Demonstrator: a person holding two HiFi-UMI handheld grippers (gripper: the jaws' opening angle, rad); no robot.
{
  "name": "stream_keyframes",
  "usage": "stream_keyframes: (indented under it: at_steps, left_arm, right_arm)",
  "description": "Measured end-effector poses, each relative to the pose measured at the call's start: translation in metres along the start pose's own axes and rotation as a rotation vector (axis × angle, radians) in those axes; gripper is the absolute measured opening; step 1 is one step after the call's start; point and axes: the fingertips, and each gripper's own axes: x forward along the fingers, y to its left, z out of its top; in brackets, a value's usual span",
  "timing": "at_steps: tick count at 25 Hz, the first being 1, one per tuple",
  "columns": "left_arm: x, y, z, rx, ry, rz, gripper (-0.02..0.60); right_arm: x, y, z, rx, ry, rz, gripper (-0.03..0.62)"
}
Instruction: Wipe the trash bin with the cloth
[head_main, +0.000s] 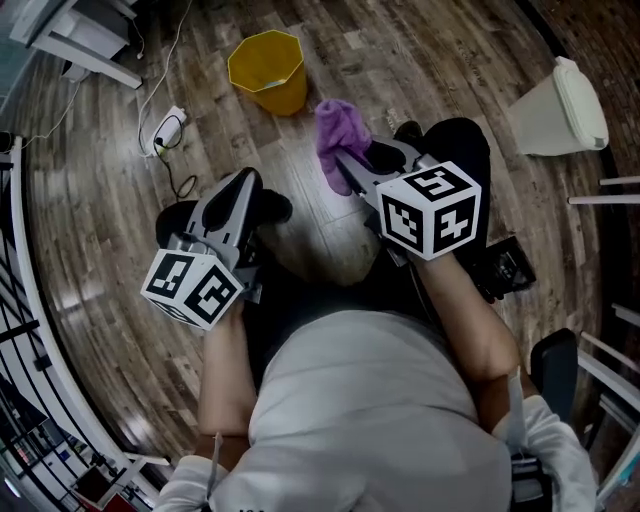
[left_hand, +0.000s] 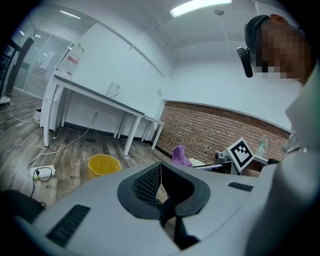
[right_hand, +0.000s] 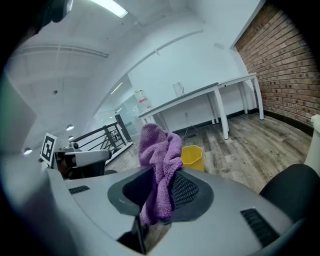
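Your right gripper (right_hand: 161, 176) clamps the purple cloth (right_hand: 160, 145), left gripper (left_hand: 161, 172) closed empty; yellow trash bin (head_main: 267, 70) well ahead, wiping not started.

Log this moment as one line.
left gripper: shut, empty | right gripper: shut on purple cloth | yellow bin: upright ahead, untouched

On my feed the floor (head_main: 90, 230) is wood plank with a glossy sheen, glaring at the left. The yellow trash bin (head_main: 266, 70), upper centre, looks like smooth plastic; the white bin (head_main: 555, 105), upper right, like matt plastic. The purple cloth (right_hand: 160, 145) is a fuzzy looped pile. The left gripper (left_hand: 161, 182) and right gripper (right_hand: 161, 175) have matt grey shells and finely ribbed black pads (left_hand: 147, 184).
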Motion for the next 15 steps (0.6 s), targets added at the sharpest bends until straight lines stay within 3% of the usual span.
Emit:
stream_keyframes:
  at_steps: [15]
  left_arm:
    - [-0.015,0.005,0.001,-0.005,-0.008,0.018,0.006]
  right_arm:
    - [-0.003,0.009,0.000,-0.043,0.005,-0.008,0.101]
